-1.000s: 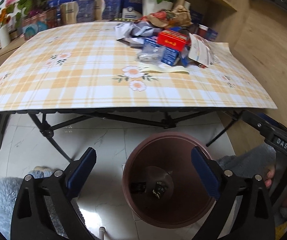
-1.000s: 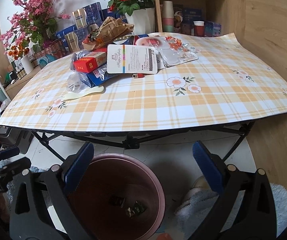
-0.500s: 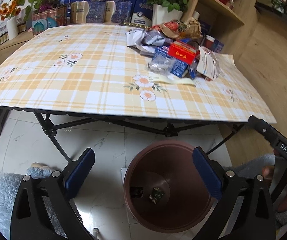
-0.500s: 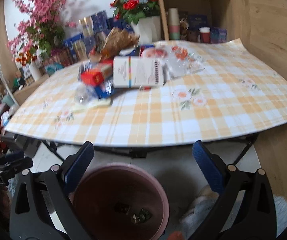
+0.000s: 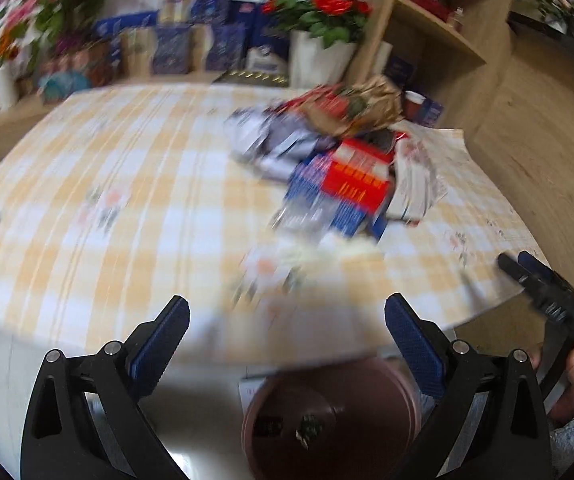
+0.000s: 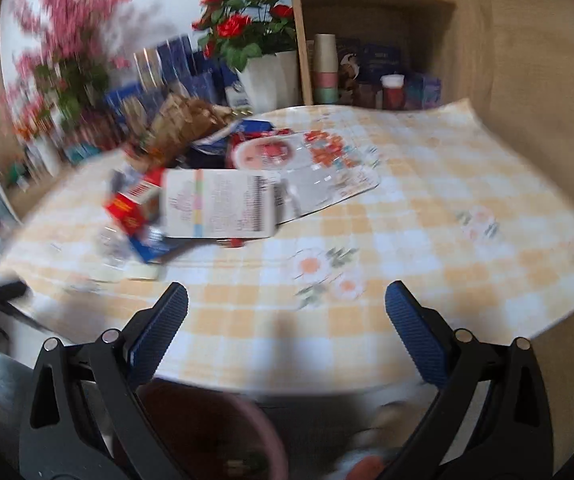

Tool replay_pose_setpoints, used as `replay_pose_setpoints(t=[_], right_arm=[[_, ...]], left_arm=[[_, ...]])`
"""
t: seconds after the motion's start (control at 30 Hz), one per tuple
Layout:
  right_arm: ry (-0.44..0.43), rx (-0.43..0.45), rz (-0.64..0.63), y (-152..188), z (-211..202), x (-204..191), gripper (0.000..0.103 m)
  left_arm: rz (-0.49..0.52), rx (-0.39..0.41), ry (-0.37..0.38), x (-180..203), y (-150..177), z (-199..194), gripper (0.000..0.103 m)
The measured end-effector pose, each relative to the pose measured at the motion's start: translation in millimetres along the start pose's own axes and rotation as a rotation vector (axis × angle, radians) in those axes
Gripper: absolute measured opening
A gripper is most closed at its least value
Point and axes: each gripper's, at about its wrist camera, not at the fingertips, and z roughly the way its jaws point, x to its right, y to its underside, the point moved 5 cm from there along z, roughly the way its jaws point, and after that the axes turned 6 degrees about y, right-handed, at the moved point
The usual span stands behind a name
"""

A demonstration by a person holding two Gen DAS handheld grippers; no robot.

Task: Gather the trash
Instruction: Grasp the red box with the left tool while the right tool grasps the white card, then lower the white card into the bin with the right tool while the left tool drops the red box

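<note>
A pile of trash (image 5: 335, 168) lies on the checked tablecloth: a red box (image 5: 361, 178), blue packets, a brown paper bag (image 5: 367, 108) and a white card (image 6: 219, 208). A brown bin (image 5: 331, 420) stands on the floor under the table's near edge, with small scraps inside. My left gripper (image 5: 287, 328) is open and empty, raised near the table edge above the bin. My right gripper (image 6: 287, 312) is also open and empty, over the near table edge. Both views are blurred by motion. The right gripper (image 5: 543, 292) shows at the far right of the left wrist view, held by a hand.
The folding table (image 6: 467, 208) carries a yellow plaid cloth with flowers. Behind it stand a white vase of red roses (image 6: 263, 56), pink blossoms (image 6: 63, 48), blue boxes and a wooden shelf (image 6: 371, 12) with cups. The bin rim (image 6: 247, 412) shows low in the right wrist view.
Both grippers have risen from beside the bin and moved toward the table top; the trash pile now looks nearer and the bin sits lower in both views. Both stay open.
</note>
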Motion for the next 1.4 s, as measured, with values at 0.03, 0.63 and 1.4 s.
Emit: replay_pose_setpoints(t=[0.03,0.63,1.4], right_arm=[[0.01,0.003,-0.027,-3,3,-1,0.097],[-0.062,-0.053,-0.076,-33,49,21,0.097],[-0.104,-0.012,-1.201,-45,110,-116,0.089]], left_arm=[[0.02,-0.007,0.012,6,-12,7,0.096],[0.137,-0.158,0.006,39,-87,125,0.08],[0.123,-0.036,0.088,20,-85,53,0.062]])
